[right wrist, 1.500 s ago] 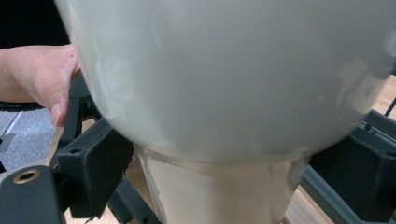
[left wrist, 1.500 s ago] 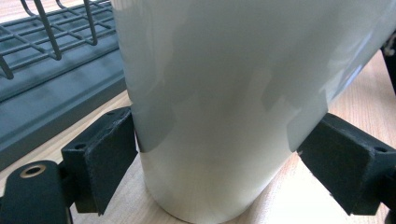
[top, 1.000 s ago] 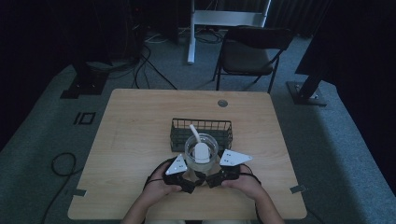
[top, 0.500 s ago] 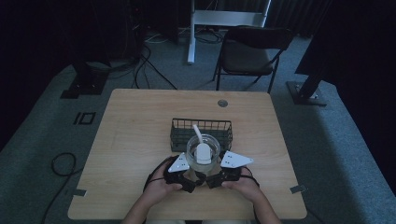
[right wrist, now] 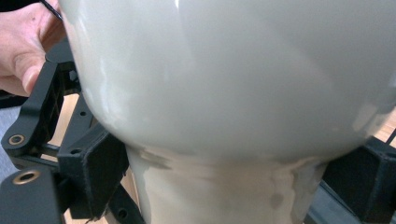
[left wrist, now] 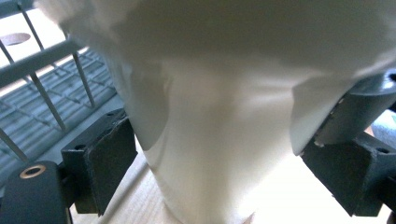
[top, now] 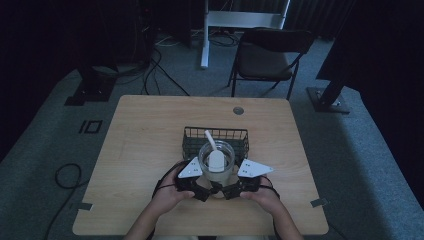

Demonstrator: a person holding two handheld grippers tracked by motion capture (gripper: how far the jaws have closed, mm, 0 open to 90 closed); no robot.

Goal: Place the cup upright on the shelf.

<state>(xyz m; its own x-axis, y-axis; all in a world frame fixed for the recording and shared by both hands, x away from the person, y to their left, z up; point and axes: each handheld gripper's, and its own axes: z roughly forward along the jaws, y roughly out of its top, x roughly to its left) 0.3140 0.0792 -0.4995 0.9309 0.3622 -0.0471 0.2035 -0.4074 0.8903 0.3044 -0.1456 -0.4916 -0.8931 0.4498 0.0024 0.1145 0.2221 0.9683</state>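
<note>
Left gripper [top: 202, 186] clamped on the narrow foot of the glass cup [top: 216, 161], pads [left wrist: 109, 163] pressed to either side. Right gripper [top: 231, 187] closed on that same foot from the other side, pads [right wrist: 95, 165] touching it. Cup upright on the table [top: 135, 150], white scoop [top: 215, 157] inside, handle leaning back. Wire basket [top: 195, 137] just behind the cup.
</note>
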